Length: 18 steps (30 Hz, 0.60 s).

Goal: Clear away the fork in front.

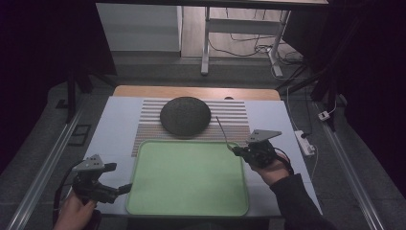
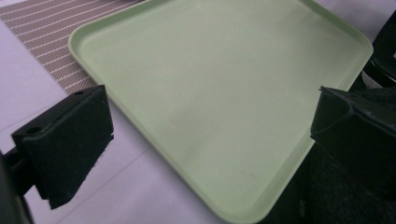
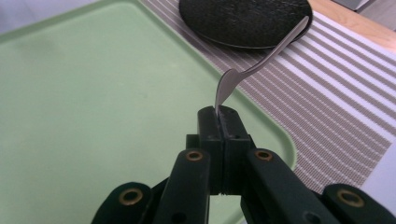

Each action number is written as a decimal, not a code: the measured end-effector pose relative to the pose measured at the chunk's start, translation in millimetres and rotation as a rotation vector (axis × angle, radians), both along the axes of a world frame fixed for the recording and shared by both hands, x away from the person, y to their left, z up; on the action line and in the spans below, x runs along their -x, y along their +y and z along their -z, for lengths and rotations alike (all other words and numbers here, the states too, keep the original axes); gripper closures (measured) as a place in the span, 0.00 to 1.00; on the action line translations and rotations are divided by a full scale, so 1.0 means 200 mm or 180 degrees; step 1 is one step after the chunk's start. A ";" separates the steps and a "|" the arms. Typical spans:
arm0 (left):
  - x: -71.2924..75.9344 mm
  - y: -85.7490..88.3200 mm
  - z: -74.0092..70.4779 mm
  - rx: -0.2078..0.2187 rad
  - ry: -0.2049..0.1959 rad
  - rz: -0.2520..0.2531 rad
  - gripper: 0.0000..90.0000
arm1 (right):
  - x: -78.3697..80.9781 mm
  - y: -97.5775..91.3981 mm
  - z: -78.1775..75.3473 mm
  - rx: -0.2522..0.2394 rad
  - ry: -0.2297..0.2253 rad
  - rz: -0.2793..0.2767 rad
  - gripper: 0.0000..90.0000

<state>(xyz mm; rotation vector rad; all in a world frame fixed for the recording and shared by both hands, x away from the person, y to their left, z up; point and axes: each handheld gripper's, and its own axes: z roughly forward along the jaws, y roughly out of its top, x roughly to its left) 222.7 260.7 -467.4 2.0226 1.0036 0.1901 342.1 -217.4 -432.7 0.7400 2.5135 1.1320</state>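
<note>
The right tool pinches a thin metal spoon by its bowl end over the green tray's corner, so it could pivot or slip out, while the left tool waits open, empty.

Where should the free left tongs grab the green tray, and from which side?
Take the green tray by its raised rim at the near-left corner, coming in from the left edge where the open left tongs already sit. The lip is thin and upturned, so one pad can probably go under, one over.
</note>
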 end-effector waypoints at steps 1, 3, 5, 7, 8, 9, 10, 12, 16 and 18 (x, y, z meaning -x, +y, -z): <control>-0.01 -0.01 0.00 0.0012 0.0014 0.0015 0.00 | 0.01 0.00 0.00 -0.0015 0.0001 -0.0007 1.00; -0.04 -0.03 -0.02 0.0040 0.0041 0.0077 0.00 | 0.02 -0.01 -0.01 -0.0010 0.0004 -0.0023 1.00; -0.08 -0.06 -0.03 0.0040 0.0062 0.0144 0.00 | 0.05 -0.02 -0.02 -0.0070 0.0031 -0.0058 1.00; -0.11 -0.09 -0.04 0.0007 0.0058 0.0222 0.00 | 0.07 -0.03 -0.02 -0.0076 0.0042 -0.0082 1.00; -0.13 -0.11 -0.04 -0.0019 0.0060 0.0266 0.00 | 0.08 -0.03 -0.02 -0.0081 0.0052 -0.0097 1.00; -0.15 -0.13 -0.05 -0.0038 0.0066 0.0310 0.00 | 0.10 -0.03 -0.02 -0.0079 0.0068 -0.0115 1.00; -0.17 -0.14 -0.05 -0.0067 0.0075 0.0356 0.00 | 0.10 -0.03 -0.02 -0.0079 0.0068 -0.0115 1.00; -0.22 -0.18 -0.06 -0.0095 0.0081 0.0431 0.00 | 0.13 -0.03 -0.03 -0.0089 0.0089 -0.0156 1.00; -0.29 -0.26 -0.08 -0.0109 0.0078 0.0585 0.00 | 0.16 -0.03 -0.03 -0.0120 0.0122 -0.0204 1.00; -0.33 -0.30 -0.09 -0.0115 0.0074 0.0650 0.00 | 0.18 -0.03 -0.03 -0.0131 0.0142 -0.0243 1.00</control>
